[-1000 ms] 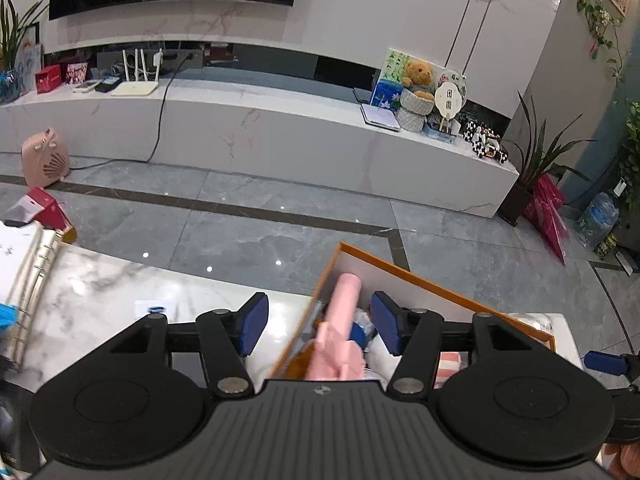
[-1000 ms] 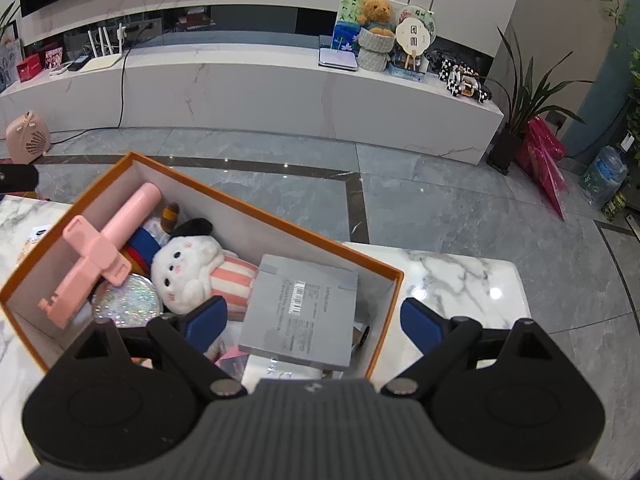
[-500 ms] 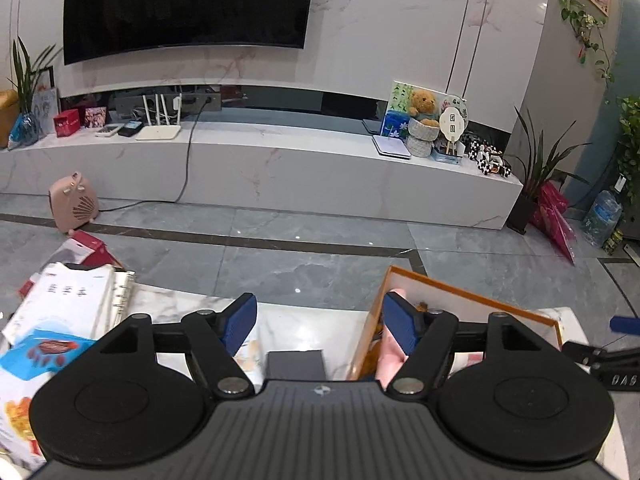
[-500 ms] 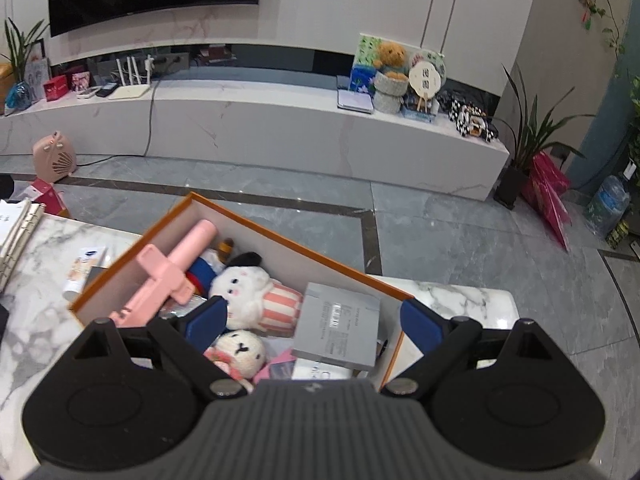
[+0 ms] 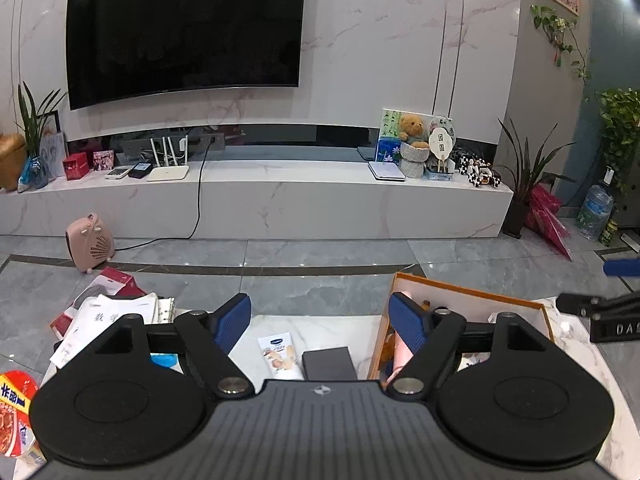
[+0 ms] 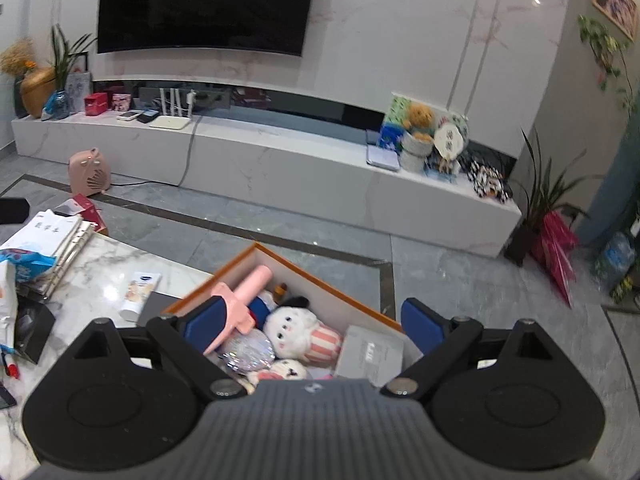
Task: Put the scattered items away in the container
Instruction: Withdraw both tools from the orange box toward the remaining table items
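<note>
An orange-rimmed box (image 6: 320, 280) (image 5: 472, 286) stands on the marble table. In it lie a pink handheld fan (image 6: 244, 296), a white plush (image 6: 296, 330), a glittery disc (image 6: 248, 350) and a grey flat box (image 6: 370, 354). My right gripper (image 6: 310, 324) is open and empty above the box. My left gripper (image 5: 320, 322) is open and empty above the table, left of the box. Below it lie a white tube (image 5: 278, 354) (image 6: 140, 290) and a dark flat box (image 5: 328, 362).
A stack of books and papers (image 5: 112, 320) (image 6: 52, 240) lies at the table's left end, with a red snack packet (image 5: 12, 412) and a black pouch (image 6: 30, 328) nearer. The right gripper's finger (image 5: 622, 268) shows at the right. Beyond the table are grey floor and a pink heater (image 5: 90, 242).
Both grippers have risen and tilted up, so more of the room and less of the box shows. The left gripper has shifted left, off the box and over the table. Both stayed open.
</note>
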Demonstrator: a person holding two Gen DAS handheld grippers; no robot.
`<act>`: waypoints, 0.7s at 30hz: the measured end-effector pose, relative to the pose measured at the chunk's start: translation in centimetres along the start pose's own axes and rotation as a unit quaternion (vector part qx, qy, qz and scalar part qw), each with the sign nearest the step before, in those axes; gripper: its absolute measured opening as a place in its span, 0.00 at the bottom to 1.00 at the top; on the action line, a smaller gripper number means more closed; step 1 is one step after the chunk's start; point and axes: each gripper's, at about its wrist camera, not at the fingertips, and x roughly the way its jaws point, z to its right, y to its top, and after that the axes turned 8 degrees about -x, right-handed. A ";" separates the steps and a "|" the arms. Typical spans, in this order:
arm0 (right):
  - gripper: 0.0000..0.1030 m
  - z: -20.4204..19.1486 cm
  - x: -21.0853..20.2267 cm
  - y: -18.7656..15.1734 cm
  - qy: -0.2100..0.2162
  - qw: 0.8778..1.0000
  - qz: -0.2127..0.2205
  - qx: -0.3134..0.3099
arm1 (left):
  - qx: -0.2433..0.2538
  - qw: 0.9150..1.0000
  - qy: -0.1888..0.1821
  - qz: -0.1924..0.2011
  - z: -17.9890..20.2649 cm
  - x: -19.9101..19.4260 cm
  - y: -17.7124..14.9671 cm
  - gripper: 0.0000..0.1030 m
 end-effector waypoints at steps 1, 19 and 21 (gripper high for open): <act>0.92 -0.5 -0.3 0.3 0.002 1.000 0.003 -0.005 | 0.000 1.000 0.002 -0.002 -0.3 -0.1 -0.2 0.87; 0.93 -12.0 0.5 5.9 0.072 0.992 0.027 -0.102 | -0.049 0.998 0.016 -0.026 -8.4 3.7 -1.8 0.87; 0.93 -13.1 1.6 6.2 0.077 0.991 0.022 -0.109 | -0.056 0.998 0.017 -0.035 -9.0 4.8 -2.2 0.87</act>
